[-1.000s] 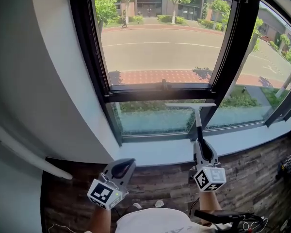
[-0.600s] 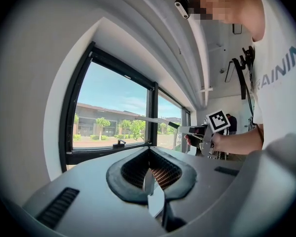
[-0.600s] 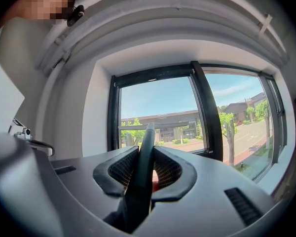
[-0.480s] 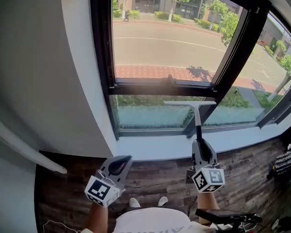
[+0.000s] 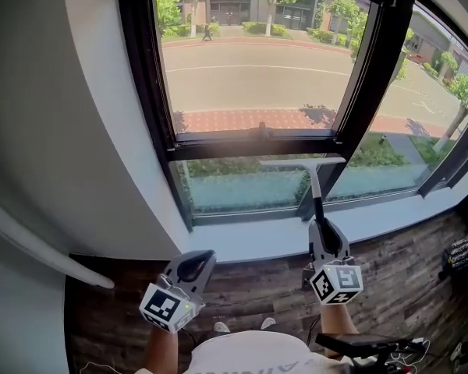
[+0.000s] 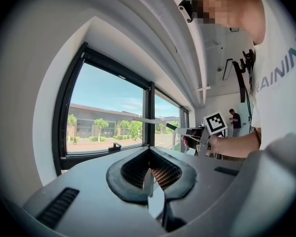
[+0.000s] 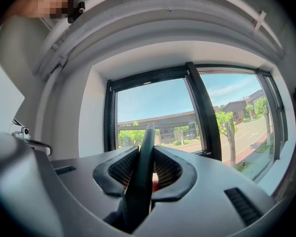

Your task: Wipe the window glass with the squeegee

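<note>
The right gripper (image 7: 147,150) pinches the squeegee (image 7: 139,181) by its handle. The left gripper (image 6: 149,154) has its jaws pressed together on nothing and hangs low over the floor (image 5: 253,291). The blade (image 5: 303,162) stays at the top of the low glass (image 5: 234,189), just under the bar (image 5: 253,145), same as a second ago. So the pull down has likely not begun. A white sill (image 5: 249,244) runs below. Outside is a road (image 5: 257,80).

squeegee (image 5: 316,197) grip end: hidden in right claw (image 5: 321,226) | blade-to-pane contact: unclear | window glass (image 5: 257,76) top: cut off
</note>
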A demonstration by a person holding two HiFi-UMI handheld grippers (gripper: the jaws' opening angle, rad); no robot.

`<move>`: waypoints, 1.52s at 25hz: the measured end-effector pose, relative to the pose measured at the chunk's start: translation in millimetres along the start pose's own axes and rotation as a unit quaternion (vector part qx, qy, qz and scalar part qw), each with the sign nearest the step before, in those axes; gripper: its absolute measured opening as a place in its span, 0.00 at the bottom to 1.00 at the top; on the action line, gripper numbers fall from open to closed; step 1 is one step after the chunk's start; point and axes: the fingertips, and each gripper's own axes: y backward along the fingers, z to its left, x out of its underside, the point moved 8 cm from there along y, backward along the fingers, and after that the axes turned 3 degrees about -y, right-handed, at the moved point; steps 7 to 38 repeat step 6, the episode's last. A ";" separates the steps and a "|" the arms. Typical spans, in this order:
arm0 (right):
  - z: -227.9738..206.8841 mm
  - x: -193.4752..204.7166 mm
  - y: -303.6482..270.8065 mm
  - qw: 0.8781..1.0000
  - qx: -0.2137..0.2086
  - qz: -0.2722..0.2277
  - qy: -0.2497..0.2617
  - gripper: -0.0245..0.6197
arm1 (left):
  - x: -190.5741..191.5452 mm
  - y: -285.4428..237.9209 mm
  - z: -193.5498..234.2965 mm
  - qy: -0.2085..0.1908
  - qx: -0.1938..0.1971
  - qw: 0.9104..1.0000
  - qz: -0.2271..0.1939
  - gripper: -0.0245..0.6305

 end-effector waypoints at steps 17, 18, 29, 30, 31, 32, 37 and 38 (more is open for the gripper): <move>-16.1 -5.8 0.8 1.000 -0.003 -0.004 0.011 0.19 | -4.6 -16.7 -9.9 0.000 -0.002 1.000 0.003 0.06; -16.1 -5.8 0.8 1.000 -0.003 -0.004 0.011 0.19 | -4.6 -16.7 -9.9 0.000 -0.002 1.000 0.003 0.06; -16.1 -5.8 0.8 1.000 -0.003 -0.004 0.011 0.19 | -4.6 -16.7 -9.9 0.000 -0.002 1.000 0.003 0.06; -16.1 -5.8 0.8 1.000 -0.003 -0.004 0.011 0.19 | -4.6 -16.7 -9.9 0.000 -0.002 1.000 0.003 0.06; -16.1 -5.8 0.8 1.000 -0.003 -0.004 0.011 0.19 | -4.6 -16.7 -9.9 0.000 -0.002 1.000 0.003 0.06; -16.1 -5.8 0.8 1.000 -0.003 -0.004 0.011 0.19 | -4.6 -16.7 -9.9 0.000 -0.002 1.000 0.003 0.06; -16.1 -5.8 0.8 1.000 -0.003 -0.004 0.011 0.19 | -4.6 -16.7 -9.9 0.000 -0.002 1.000 0.003 0.06; -16.1 -5.8 0.8 1.000 -0.003 -0.004 0.011 0.19 | -4.6 -16.7 -9.9 0.000 -0.002 1.000 0.003 0.06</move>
